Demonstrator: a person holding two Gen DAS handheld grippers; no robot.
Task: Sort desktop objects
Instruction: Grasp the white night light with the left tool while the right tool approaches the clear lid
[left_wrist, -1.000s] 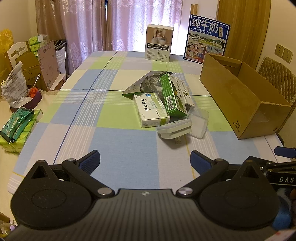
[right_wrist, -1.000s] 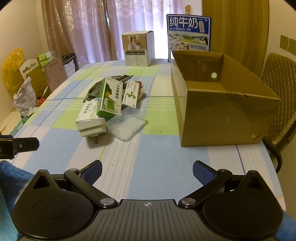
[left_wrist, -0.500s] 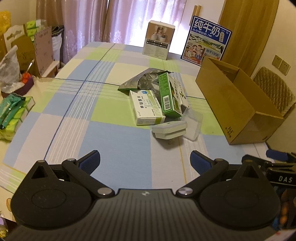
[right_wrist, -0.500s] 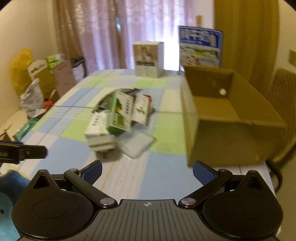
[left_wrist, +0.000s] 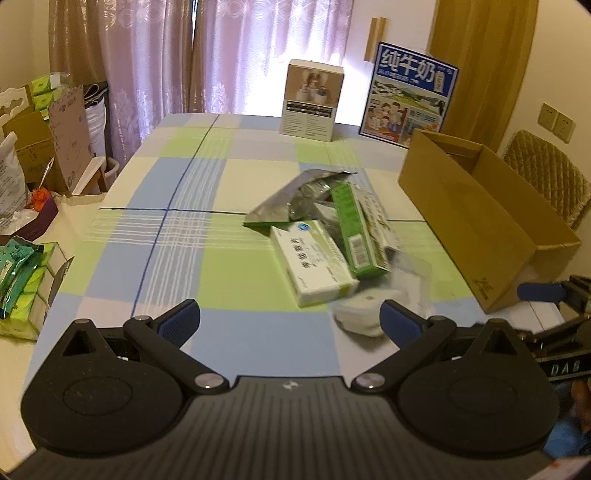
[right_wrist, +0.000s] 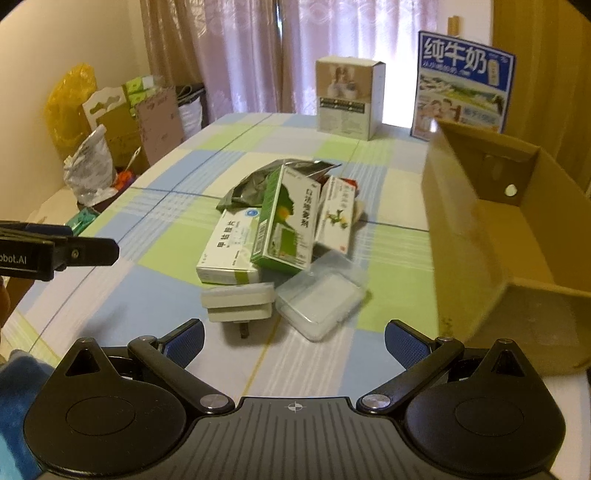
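A pile sits mid-table: a white medicine box (left_wrist: 314, 264) (right_wrist: 231, 247), a green box (left_wrist: 356, 227) (right_wrist: 286, 225) leaning on it, a smaller white box (right_wrist: 336, 216), a silver foil pouch (left_wrist: 295, 199) (right_wrist: 258, 181), a white plug adapter (left_wrist: 360, 314) (right_wrist: 238, 301) and a clear plastic case (right_wrist: 321, 299). The open brown carton (left_wrist: 480, 221) (right_wrist: 498, 236) stands to the right. My left gripper (left_wrist: 290, 321) is open, short of the pile. My right gripper (right_wrist: 293, 336) is open, just before the adapter and case. Neither holds anything.
A beige product box (left_wrist: 312, 99) (right_wrist: 349, 96) and a blue milk carton box (left_wrist: 410, 96) (right_wrist: 463, 81) stand at the table's far end. Tissue packs (left_wrist: 22, 280) lie off the left edge beside bags and cardboard. A woven chair (left_wrist: 546, 184) is behind the carton.
Both grippers have moved forward toward the pile, which now looms larger. The right view has swung left, bringing the adapter and clear case close in front of its fingers.
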